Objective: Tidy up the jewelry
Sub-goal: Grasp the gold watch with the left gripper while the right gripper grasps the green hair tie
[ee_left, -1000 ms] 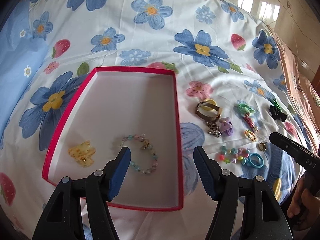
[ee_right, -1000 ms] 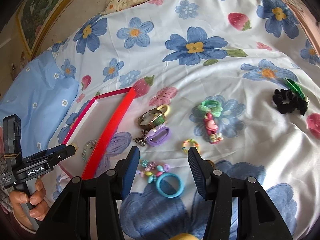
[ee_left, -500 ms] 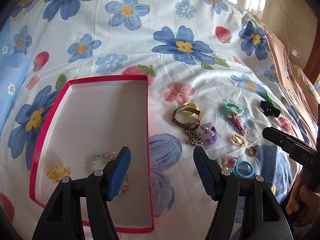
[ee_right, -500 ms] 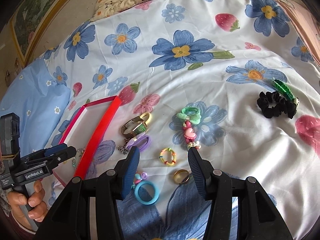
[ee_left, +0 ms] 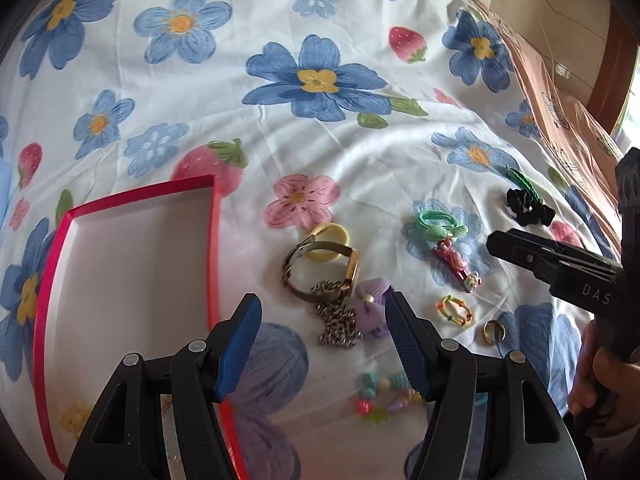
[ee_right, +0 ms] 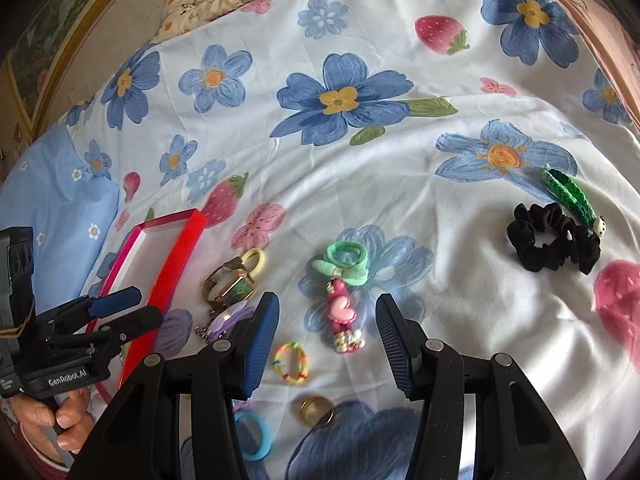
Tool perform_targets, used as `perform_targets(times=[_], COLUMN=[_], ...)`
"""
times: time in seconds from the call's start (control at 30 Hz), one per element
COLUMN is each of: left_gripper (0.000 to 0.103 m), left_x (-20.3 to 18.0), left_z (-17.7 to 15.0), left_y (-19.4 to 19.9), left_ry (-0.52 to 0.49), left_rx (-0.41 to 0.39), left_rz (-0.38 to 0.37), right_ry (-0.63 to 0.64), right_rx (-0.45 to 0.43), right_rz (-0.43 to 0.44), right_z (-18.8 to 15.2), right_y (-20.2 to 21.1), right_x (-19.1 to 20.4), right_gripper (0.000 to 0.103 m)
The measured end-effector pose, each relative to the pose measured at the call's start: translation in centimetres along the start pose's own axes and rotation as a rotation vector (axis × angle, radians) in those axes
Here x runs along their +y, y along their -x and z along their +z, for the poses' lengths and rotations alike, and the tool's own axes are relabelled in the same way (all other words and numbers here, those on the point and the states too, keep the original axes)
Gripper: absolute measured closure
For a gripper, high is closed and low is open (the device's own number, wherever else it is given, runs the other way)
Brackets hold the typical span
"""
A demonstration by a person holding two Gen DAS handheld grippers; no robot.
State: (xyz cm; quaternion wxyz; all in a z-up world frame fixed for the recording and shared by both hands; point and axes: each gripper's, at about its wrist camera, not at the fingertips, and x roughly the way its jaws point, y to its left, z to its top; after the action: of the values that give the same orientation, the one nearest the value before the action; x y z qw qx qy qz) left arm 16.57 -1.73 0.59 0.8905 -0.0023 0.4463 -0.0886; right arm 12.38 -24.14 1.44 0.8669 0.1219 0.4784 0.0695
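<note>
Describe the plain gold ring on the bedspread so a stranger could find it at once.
Start at the red-rimmed box on the flowered bedspread, then look right past the watch to the loose pieces. The gold ring lies nearest the camera, just below the multicoloured beaded ring. It is a smooth bare metal band, unlike the bigger blue plastic hoop beside it.

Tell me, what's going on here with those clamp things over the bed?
A person is sorting jewelry with a hand-held gripper in each hand. Both are open and hold nothing. The left hand-held gripper hovers near a watch and chain, just right of the red tray. The right hand-held gripper hovers over a beaded ring and pink clip. Most pieces lie loose on the bedsheet.
</note>
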Motion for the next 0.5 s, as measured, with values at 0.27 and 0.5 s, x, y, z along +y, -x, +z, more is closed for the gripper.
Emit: perform_targets(times=[0.27,0.5], left_gripper=[0.046,0.055], left_x=[-1.0,-1.8], left_z=[2.1,3.0], left_y=[-4.2,-7.5], left_ry=[-0.033,-0.062], left_rx=[0.042,0.084], left_rz=[-0.006,0.007], right_ry=[-0.012,-0.029], right_rx=[0.041,0.084], right_rz=[-0.022,-0.024], right_z=[2.0,2.6], right_y=[-2.9,-5.0], right_x=[-1.1,-1.8], right_gripper=[0.066,0.067])
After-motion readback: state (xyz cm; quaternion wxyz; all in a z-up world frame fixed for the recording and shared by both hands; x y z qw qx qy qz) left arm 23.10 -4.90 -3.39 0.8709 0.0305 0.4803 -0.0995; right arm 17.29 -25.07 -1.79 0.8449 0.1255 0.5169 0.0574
